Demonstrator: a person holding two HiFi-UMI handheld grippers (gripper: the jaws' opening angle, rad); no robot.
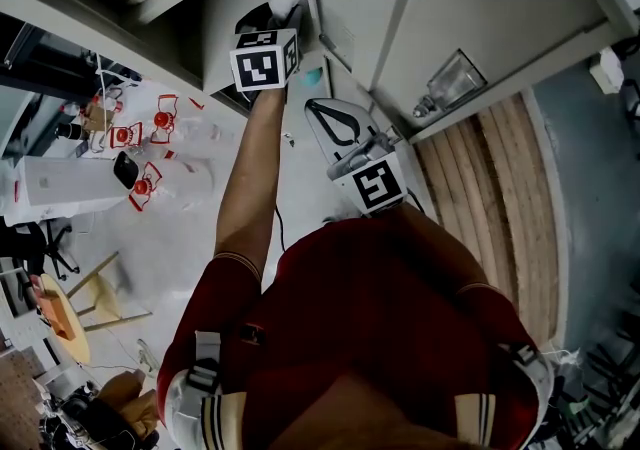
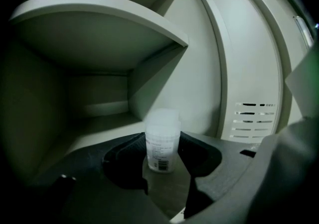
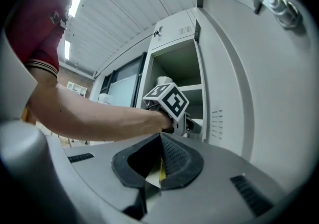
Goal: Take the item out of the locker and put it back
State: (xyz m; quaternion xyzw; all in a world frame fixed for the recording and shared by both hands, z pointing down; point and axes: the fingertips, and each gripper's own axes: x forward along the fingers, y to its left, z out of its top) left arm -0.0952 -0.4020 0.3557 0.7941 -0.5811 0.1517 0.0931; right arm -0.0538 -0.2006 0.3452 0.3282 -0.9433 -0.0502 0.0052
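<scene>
So the left gripper (image 2: 162, 137) is poked into the locker (image 2: 204, 73), in the compartment under the shelf (image 2: 99, 24). It's got the plastic cup (image 2: 161, 149) sitting upright right between its pads, and both pads look pressed against the cup's sides, so I'd call that a real grip with the jaws fairly wide. It's dim in there though, and I honestly can't tell if the cup's bottom is resting on the compartment floor or hanging just above it. The right gripper (image 3: 160, 138) is parked outside the locker with its jaws closed together on nothing, basically just waiting.

Tips for this bit, imo: that cup looks like thin, see-through plastic, maybe a couple nested together, so go easy on the squeeze or it'll buckle and pop out. Keep it vertical and move straight in or out along the opening, staying under the shelf edge and away from the vented door (image 2: 254, 116) on the right. If it's going down, feel for the floor and get the base flat before opening the jaws. Letting go early means a tipped cup.
</scene>
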